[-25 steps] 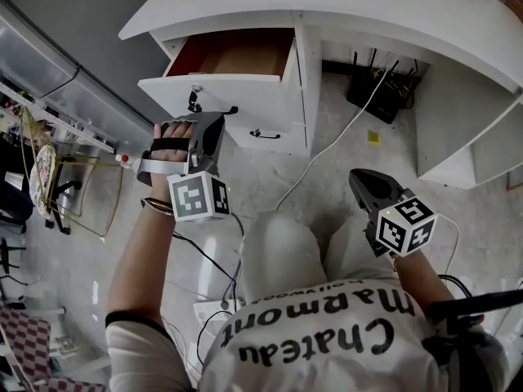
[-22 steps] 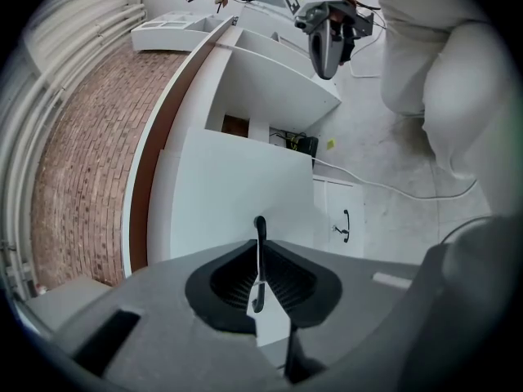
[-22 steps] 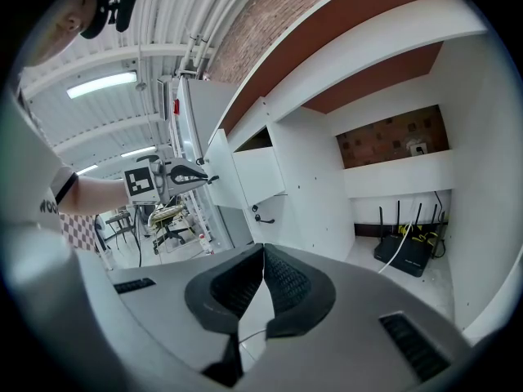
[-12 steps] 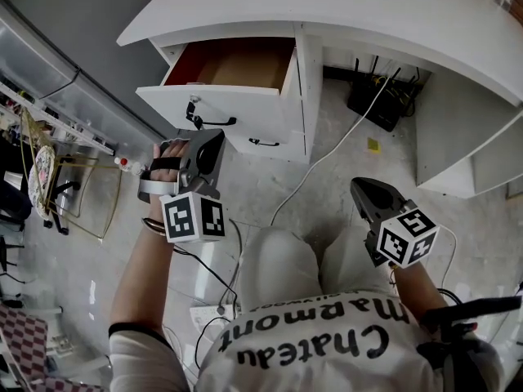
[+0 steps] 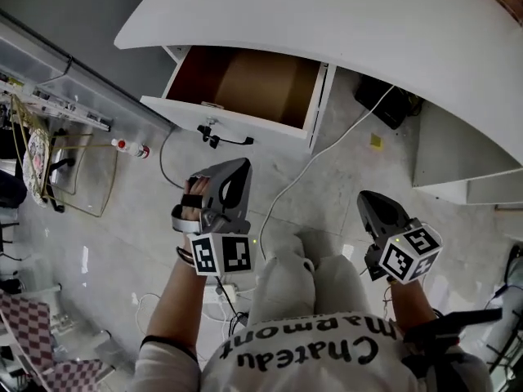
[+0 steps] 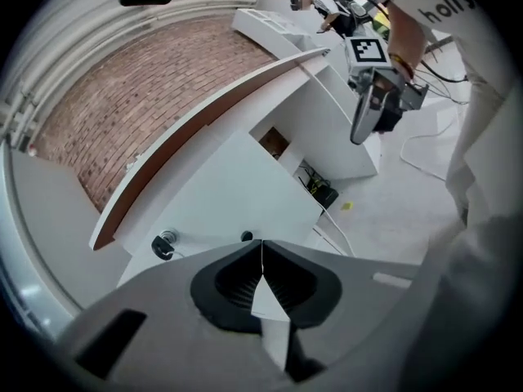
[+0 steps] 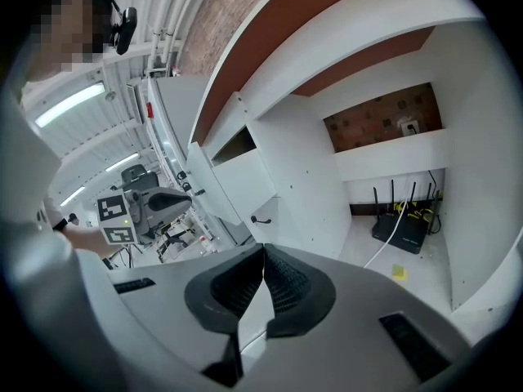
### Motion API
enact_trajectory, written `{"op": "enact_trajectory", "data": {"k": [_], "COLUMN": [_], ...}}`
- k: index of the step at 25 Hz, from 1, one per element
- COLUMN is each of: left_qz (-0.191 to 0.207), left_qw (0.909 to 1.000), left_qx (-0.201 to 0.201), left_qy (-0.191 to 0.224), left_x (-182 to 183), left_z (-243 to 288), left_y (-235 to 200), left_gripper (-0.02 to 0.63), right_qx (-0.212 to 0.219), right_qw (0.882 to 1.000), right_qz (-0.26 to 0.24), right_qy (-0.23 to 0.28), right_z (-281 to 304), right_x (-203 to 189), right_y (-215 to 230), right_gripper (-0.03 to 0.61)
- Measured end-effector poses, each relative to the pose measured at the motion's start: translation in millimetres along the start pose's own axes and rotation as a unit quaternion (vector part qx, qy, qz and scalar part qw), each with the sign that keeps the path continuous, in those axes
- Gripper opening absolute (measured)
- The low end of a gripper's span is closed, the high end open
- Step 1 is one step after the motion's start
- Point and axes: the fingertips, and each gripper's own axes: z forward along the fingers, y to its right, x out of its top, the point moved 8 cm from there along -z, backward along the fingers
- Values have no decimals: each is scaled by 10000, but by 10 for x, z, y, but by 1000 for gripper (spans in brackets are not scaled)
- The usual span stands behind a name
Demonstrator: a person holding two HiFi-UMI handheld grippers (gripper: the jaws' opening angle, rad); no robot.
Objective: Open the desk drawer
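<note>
Left hand-held gripper (image 5: 232, 170) apart from drawer (image 5: 253, 82)

Even indoor light, fisheye-warped edges

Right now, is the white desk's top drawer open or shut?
Open. The white drawer juts out from under the curved white desktop, its brown floor exposed from above.

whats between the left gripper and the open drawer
Just bare floor, in the head view: the left gripper, jaws shut, sits apart from the drawer front and its black handle.
</note>
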Motion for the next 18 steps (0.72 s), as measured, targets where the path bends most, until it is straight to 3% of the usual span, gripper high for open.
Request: {"op": "enact_trajectory", "data": {"k": [3,9,18], "left_qz": [-552,-1142,-1450], "left_qw": [9985,9934,9890], "left_qx": [-63,-138,-227], "left_qy": [-7,-43,-155], "left_x": [90,431,1059], "left_z": [-69,-290,-930], "left_y": [-25,-301,-658], "left_gripper": [15,15,15], "right_qx": [108,166,311], "right_qw": [9997,9987,9979], "right_qz": [76,185,142], "right_qy": [-216,-446,-549], "right_z": [-83,-335,-829], "right_x": [122,520,1127], "right_y": [-152,-477,-951], "right_gripper": [12,12,12]}}
